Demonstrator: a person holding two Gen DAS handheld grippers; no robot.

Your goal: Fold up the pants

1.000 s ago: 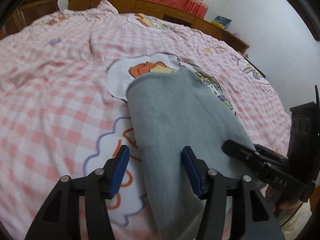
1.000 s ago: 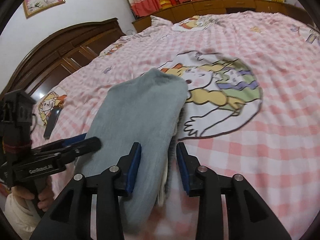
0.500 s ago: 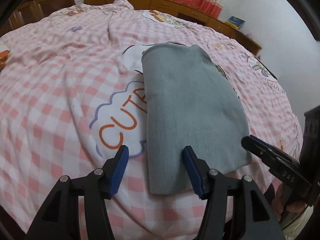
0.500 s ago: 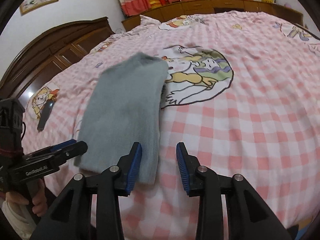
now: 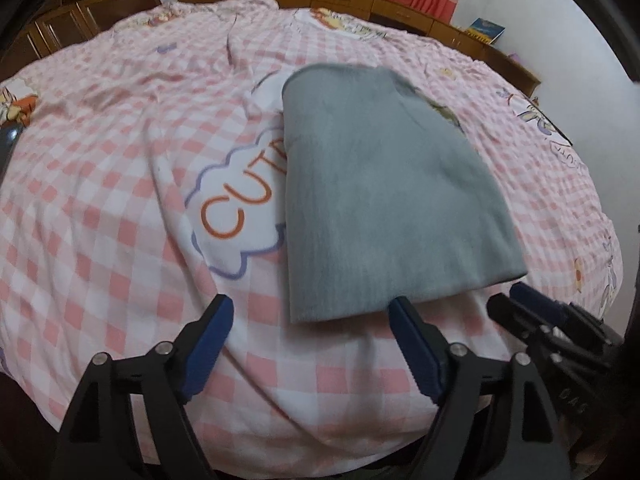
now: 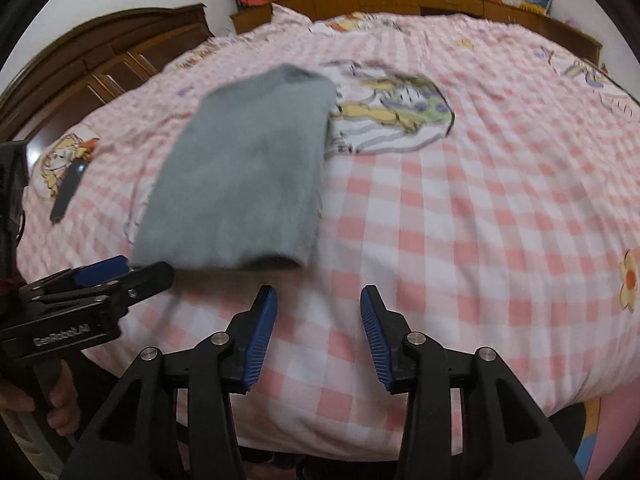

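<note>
Nearest in each wrist view, two black fingers tipped with blue pads are seen spread wide, with nothing held between them. The left gripper (image 5: 310, 344) is held just short of the near hem of the pants (image 5: 384, 200), its right finger almost meeting that hem and its left finger over bare bedspread. The right gripper (image 6: 318, 332) is held off the pants' near right corner, a strip of checked cloth lying between.

The pants, grey and folded into a compact rectangle, are laid flat on the bed (image 5: 100, 216), close to its near edge. Their long axis runs away from the fingers toward the far side of the bed. The left gripper is judged the nearer of the two. The fold looks finished or close to it.

Open pink-checked bedspread is seen on both sides and beyond. A dark slim object (image 6: 68, 192) is lying well to the left. Wooden cabinets (image 6: 400, 0) are ranged along the far edge.
</note>
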